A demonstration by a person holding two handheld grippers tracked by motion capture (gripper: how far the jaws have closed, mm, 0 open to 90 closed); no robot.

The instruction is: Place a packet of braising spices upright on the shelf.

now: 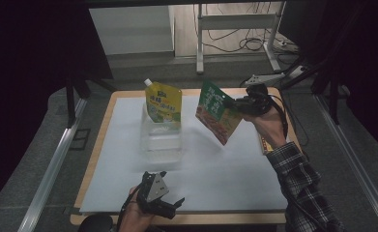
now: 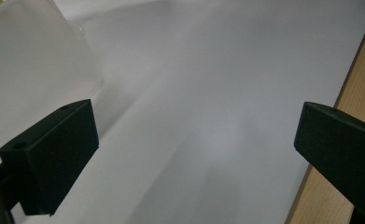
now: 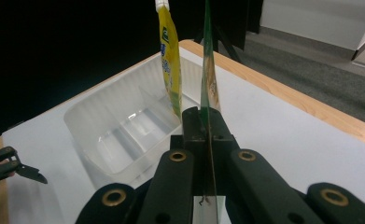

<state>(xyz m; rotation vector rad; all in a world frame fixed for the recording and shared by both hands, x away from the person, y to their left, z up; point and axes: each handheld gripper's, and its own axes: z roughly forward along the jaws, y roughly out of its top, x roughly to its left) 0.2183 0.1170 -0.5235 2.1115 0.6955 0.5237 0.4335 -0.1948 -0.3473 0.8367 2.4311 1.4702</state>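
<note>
My right gripper is shut on a green snack pouch, which hangs tilted in the air over the right half of the table. From the right gripper view the green pouch is edge-on, pinched between the two black jaws. A yellow spouted pouch stands upright in the far end of a clear plastic bin; the yellow pouch leans inside the bin. My left gripper rests open near the table's front edge, nothing between its jaws.
A white sheet covers the wooden table. The clear bin's corner shows left of my left jaw, the table's wooden edge at right. Metal frame legs and cables lie on the floor behind.
</note>
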